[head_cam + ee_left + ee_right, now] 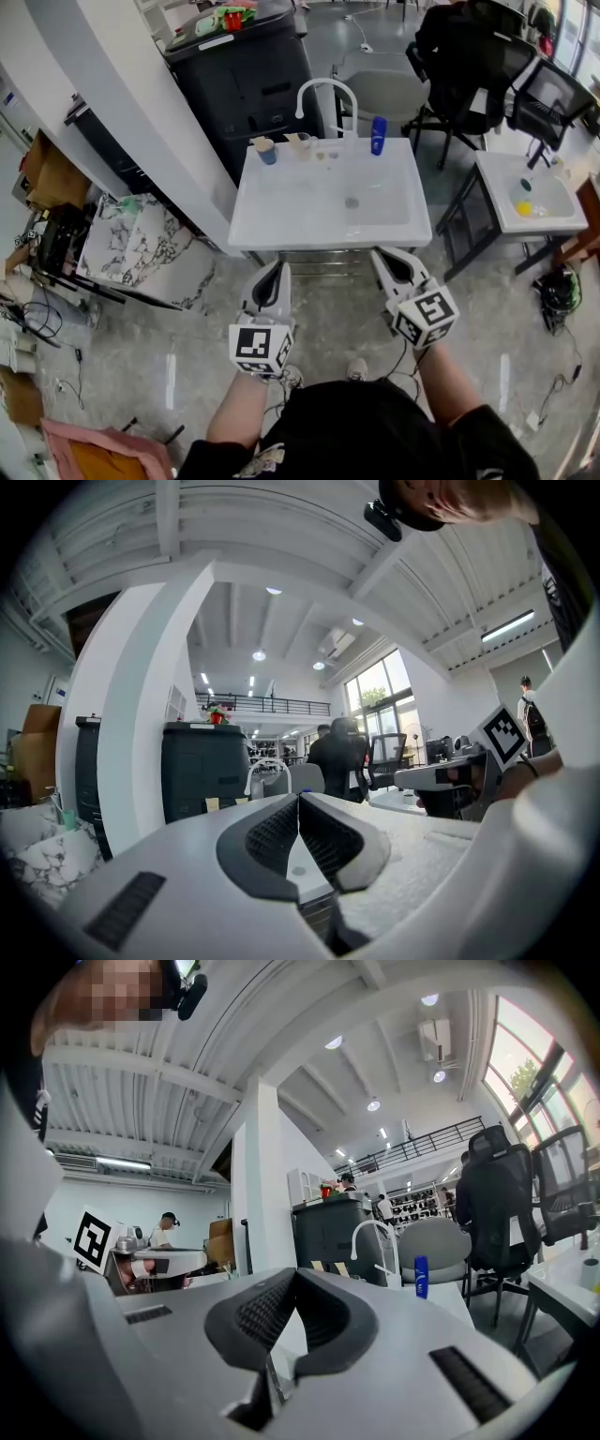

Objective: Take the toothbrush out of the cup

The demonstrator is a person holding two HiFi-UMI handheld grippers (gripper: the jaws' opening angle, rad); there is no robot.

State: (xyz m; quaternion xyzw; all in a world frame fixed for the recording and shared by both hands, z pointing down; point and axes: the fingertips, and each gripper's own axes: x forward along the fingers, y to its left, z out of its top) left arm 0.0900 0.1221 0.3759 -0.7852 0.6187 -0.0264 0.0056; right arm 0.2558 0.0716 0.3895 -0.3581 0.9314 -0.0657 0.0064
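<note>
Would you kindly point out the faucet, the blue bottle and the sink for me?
faucet (pixel 326 82), head view, top of its arch.
blue bottle (pixel 378 136), head view, middle of its body.
sink (pixel 319 237), head view, front rim.

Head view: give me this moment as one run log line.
left gripper: shut, empty | right gripper: shut, empty | both: short of sink | cups: on back rim, untouched

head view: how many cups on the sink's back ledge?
2. A blue cup at the ledge's left end, a pale cup just right of it, beside the faucet. The blue bottle farther right isn't counted.
</note>
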